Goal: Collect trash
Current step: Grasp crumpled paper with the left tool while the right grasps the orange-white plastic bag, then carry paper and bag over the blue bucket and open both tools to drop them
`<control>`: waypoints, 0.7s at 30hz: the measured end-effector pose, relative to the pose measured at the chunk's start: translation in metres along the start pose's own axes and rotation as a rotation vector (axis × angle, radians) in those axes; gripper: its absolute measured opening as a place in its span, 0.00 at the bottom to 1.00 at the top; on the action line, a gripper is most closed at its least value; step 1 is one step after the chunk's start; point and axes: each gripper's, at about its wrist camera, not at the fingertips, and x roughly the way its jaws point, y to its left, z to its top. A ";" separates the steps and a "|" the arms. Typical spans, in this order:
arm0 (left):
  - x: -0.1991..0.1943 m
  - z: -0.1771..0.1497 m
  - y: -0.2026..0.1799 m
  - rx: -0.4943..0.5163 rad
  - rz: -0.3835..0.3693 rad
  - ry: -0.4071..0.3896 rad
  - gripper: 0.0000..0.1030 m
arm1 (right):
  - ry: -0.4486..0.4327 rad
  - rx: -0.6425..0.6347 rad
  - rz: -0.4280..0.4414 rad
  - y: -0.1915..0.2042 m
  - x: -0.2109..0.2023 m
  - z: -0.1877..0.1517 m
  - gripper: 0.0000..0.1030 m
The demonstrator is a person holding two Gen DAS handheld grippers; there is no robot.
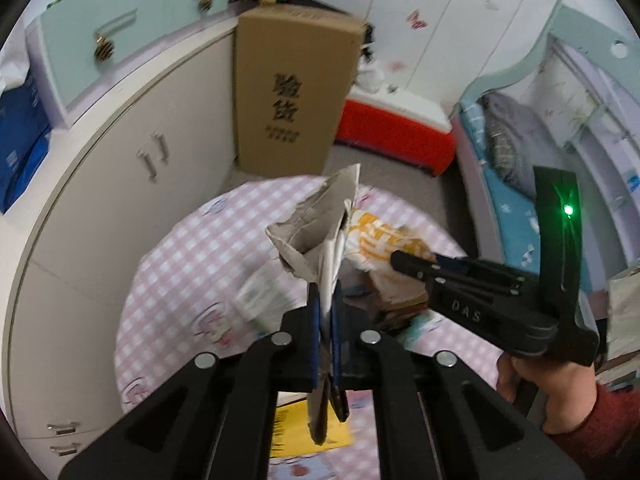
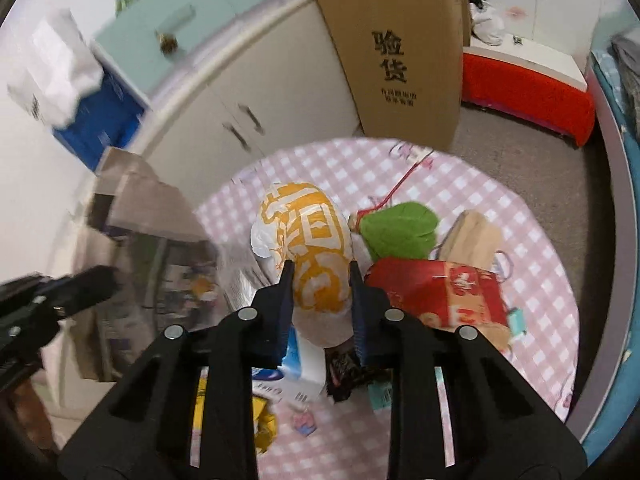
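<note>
Left wrist view: the left gripper is seen with its jaws pressed together on a crumpled grey paper, which is pinched at its lower end and stands up above the fingers, clear of the round tabletop covered in pink-and-white check; to the right, the right gripper is held by a hand in a red sleeve, its tips set against a white bag printed in orange; a yellow sheet lies on the tabletop below the left gripper's fingers; a tall cardboard box stands on the floor beyond the tabletop, with a red-fronted chest beside it and a bed at the right.

Right wrist view: the right gripper is shown with its jaws narrowed onto the white bag printed in orange, one finger on each flank of it; the bag rests on the tabletop, near its middle; just beside it lie a green bundle, a red packet and a brown paper bag; the grey paper appears blurred at the left, above the left gripper; the cardboard box stands behind.
</note>
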 end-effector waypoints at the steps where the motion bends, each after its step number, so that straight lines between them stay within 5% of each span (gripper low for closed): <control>1: -0.005 0.004 -0.011 0.005 -0.019 -0.011 0.04 | -0.028 0.022 0.007 -0.008 -0.016 0.000 0.24; 11: 0.017 0.022 -0.155 0.128 -0.126 -0.005 0.04 | -0.162 0.209 -0.083 -0.139 -0.142 -0.021 0.24; 21: 0.119 -0.012 -0.334 0.259 -0.222 0.212 0.05 | -0.145 0.380 -0.265 -0.295 -0.223 -0.091 0.25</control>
